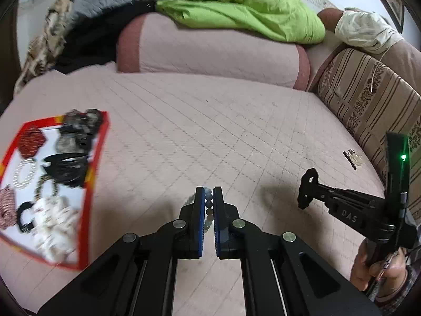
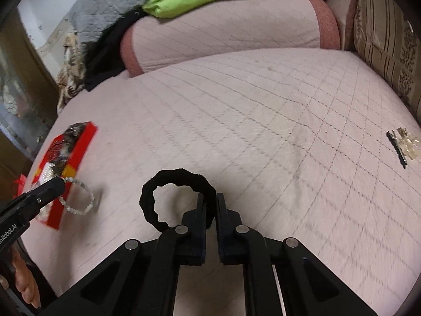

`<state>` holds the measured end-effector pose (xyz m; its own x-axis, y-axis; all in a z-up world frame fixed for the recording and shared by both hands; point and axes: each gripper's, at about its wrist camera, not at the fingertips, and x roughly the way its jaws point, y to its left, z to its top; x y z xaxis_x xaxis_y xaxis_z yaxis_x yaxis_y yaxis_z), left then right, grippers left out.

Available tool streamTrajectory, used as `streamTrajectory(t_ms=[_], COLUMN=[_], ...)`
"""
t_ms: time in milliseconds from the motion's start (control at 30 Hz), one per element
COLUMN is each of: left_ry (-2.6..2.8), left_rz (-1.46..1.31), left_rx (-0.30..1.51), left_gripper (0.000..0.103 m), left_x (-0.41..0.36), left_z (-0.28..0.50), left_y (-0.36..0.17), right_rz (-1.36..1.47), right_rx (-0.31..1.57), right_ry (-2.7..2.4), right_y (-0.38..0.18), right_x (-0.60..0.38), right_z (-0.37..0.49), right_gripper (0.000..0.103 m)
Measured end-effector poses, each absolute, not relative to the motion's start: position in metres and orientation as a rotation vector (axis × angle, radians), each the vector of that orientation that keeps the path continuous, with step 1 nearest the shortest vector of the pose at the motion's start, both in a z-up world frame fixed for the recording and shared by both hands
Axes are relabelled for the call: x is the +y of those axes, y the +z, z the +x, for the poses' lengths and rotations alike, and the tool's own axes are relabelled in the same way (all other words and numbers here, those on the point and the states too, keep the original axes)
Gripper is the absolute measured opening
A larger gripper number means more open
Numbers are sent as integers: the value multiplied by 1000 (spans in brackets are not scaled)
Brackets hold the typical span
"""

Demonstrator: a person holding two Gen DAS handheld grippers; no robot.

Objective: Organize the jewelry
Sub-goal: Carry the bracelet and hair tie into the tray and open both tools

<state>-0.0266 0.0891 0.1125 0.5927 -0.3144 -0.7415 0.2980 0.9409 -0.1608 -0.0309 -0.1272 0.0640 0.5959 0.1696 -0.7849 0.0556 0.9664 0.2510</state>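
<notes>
In the left wrist view my left gripper is shut on a bracelet of pale beads, which shows between the blue pads. In the right wrist view that bracelet hangs from the left gripper just above the bed. My right gripper is shut on a black scrunchie, whose loop sticks out to the left of the fingers. The left wrist view shows the right gripper at the right with the scrunchie on its tip. A red-rimmed tray with several hair ties and bracelets lies at the left.
A black hair pin and small clear clips lie at the bed's right side, near a striped cushion. A pink bolster and a green cloth are at the back. A hand holds the right gripper's handle.
</notes>
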Motion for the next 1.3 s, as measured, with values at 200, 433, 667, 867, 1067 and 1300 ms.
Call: streamTrajectory(t_ms=[200, 433, 667, 867, 1067, 1300], left_ry=[-350, -358, -293, -246, -153, -102], left_rz=[-30, -69, -133, -190, -226, -238], left_rx=[788, 716, 713, 707, 692, 705], left_gripper=[5, 5, 5, 5, 5, 5], left_x=[110, 139, 173, 206, 242, 266], left_z=[-53, -70, -69, -68, -65, -47], left_y=[132, 153, 151, 152, 158, 168], right_rz=[227, 170, 153, 140, 133, 139], right_rx=[889, 882, 880, 887, 899, 933], right_ry=[126, 162, 188, 202, 221, 249], right_y=[92, 103, 108, 109, 106, 99], right_x=[-93, -60, -46, -34, -24, -14], right_z=[-62, -89, -100, -104, -104, -97], right_gripper=[7, 7, 7, 7, 7, 7])
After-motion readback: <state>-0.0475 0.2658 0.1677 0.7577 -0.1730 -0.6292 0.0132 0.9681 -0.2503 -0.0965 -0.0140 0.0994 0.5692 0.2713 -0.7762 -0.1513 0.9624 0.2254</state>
